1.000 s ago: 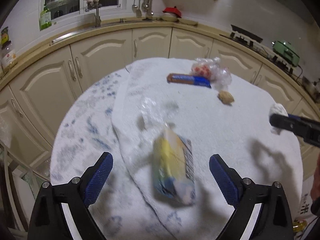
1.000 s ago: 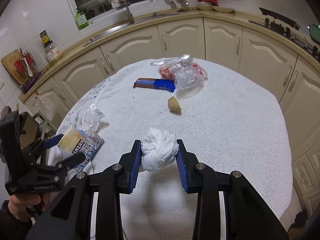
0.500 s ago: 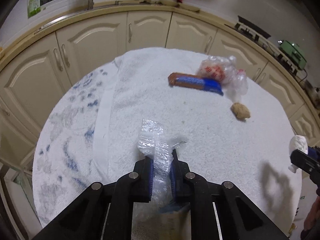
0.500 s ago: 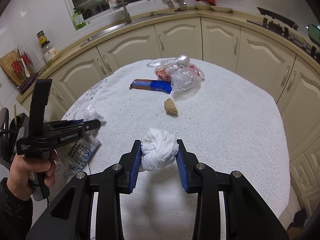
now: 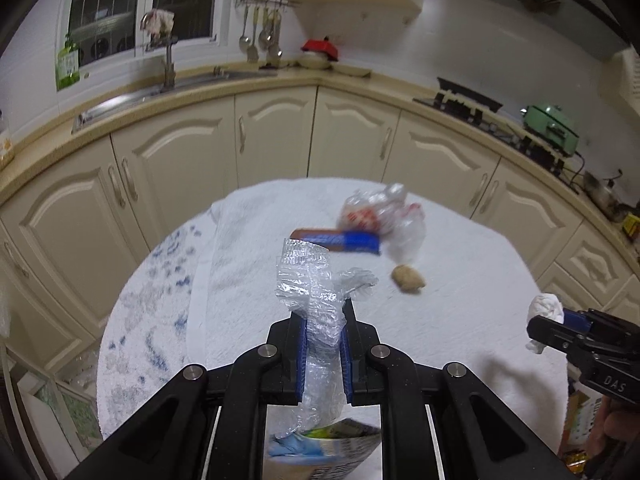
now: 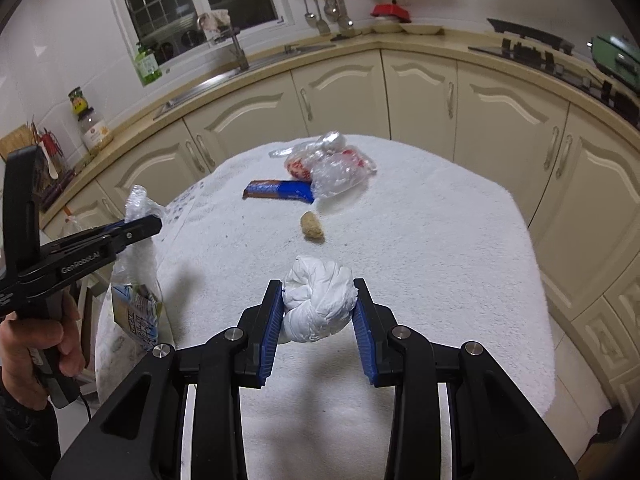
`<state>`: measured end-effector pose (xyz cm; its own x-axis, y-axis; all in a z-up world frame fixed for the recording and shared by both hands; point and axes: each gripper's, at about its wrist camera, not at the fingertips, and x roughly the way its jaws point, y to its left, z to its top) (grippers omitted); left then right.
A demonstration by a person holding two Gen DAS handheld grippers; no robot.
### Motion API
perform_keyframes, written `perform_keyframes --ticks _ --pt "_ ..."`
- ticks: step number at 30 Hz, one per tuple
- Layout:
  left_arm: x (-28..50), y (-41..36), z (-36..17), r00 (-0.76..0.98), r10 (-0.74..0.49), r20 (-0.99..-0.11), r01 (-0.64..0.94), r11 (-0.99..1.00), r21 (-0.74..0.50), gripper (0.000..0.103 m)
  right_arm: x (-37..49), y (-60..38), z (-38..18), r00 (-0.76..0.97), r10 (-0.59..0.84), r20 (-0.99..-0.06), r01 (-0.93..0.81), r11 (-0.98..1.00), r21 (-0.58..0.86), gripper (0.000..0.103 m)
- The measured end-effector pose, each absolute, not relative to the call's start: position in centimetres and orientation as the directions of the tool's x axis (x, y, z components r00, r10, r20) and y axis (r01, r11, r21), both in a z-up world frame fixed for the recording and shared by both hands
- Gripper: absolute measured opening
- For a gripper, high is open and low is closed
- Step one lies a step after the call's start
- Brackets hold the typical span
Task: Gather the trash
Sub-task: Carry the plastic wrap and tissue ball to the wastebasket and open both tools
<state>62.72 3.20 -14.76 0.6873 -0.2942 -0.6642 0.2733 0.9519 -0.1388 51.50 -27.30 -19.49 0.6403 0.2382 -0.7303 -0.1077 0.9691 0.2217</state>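
My left gripper (image 5: 323, 312) is shut on the clear neck of a plastic snack bag (image 5: 316, 292), lifted off the table; the printed lower part hangs below the jaws (image 6: 134, 312). My right gripper (image 6: 318, 292) is shut on a crumpled white tissue wad (image 6: 318, 302), held above the table. On the white towel-covered round table (image 6: 440, 248) lie a blue and brown snack wrapper (image 6: 280, 191), a crumpled clear bag with red print (image 6: 332, 166) and a small tan lump (image 6: 312, 227).
Cream kitchen cabinets (image 6: 340, 92) curve round behind the table, with a sink and tap (image 6: 236, 48) under the window. A hand (image 6: 36, 344) holds the left gripper's handle at the table's left edge. A stove (image 5: 460, 98) stands at the right.
My left gripper closed on the clear end of the snack bag and lifted it off the table. The right gripper kept its hold on the tissue and shifted slightly.
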Motion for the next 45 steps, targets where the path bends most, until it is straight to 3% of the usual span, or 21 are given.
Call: perform_keyframes --ticks 11,24,36,45 --pt "57.7 -2.8 -10.8 0.707 -0.39 -0.59 0.398 0.909 -0.124 0.01 47.8 -34.0 -16.4 0.725 0.151 -0.672 -0.003 0.976 0.216 0.034" --pt "54.3 -14.3 -10.2 0.615 -0.546 -0.569 0.579 0.803 -0.145 0.01 40.9 -44.7 -15.7 0.758 -0.008 -0.652 0.203 0.953 0.224 0.034" --pt "54.6 -28.0 -13.3 0.4 -0.663 -0.632 0.753 0.631 -0.185 0.01 35.4 -54.6 -19.7 0.689 -0.129 -0.713 0.423 0.871 0.251 0.034" --pt "60.1 -37.0 -17.6 0.288 -0.617 -0.733 0.78 0.595 -0.194 0.012 35.7 -59.0 -25.5 0.624 -0.079 -0.777 0.479 0.825 0.3 0.034"
